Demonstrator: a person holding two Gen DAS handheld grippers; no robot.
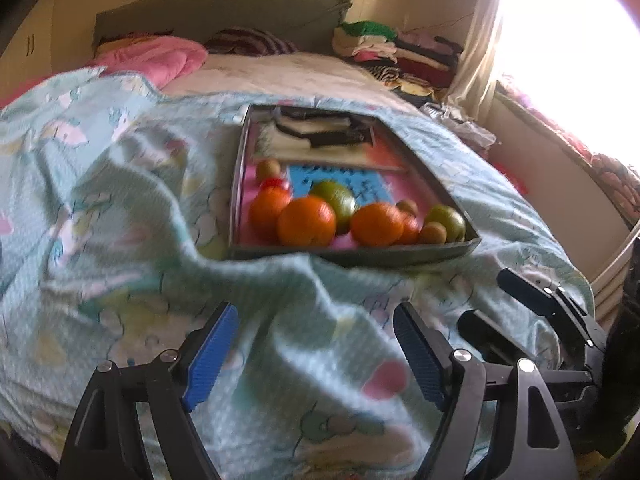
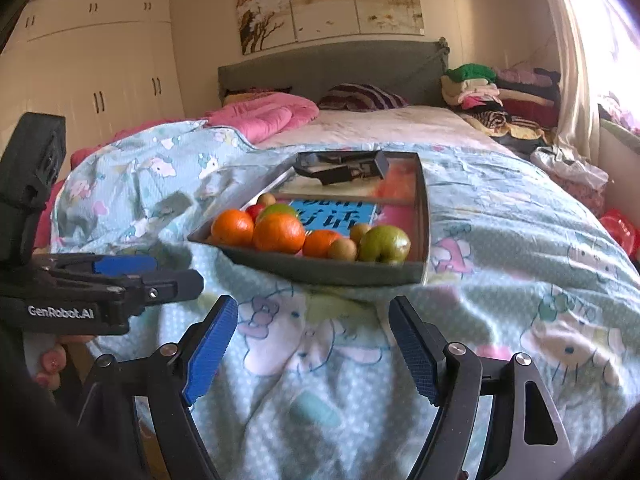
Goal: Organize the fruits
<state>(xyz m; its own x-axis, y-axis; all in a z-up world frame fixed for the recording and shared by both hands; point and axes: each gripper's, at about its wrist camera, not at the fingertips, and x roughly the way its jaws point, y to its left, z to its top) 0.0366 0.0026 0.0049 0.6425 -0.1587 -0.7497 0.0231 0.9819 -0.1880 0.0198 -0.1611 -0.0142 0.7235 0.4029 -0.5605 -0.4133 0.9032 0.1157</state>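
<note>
A dark rectangular tray (image 1: 352,255) (image 2: 320,270) lies on a light blue cartoon-print quilt on a bed. It holds several fruits at its near end: oranges (image 1: 306,221) (image 2: 278,233), green apples (image 1: 335,200) (image 2: 384,244), small brown kiwis (image 1: 433,233) (image 2: 342,249) and a small red fruit (image 1: 276,184). My left gripper (image 1: 316,356) is open and empty, over the quilt in front of the tray. My right gripper (image 2: 314,350) is open and empty, also short of the tray. The left gripper shows in the right wrist view (image 2: 160,276), and the right gripper in the left wrist view (image 1: 532,308).
A black object (image 2: 344,168) and a blue printed card (image 2: 332,210) lie at the tray's far end. A pink quilt (image 2: 260,116), a striped pillow (image 2: 360,98) and a clothes pile (image 2: 500,92) lie at the bed head. White wardrobes (image 2: 100,68) stand left, a bright window right.
</note>
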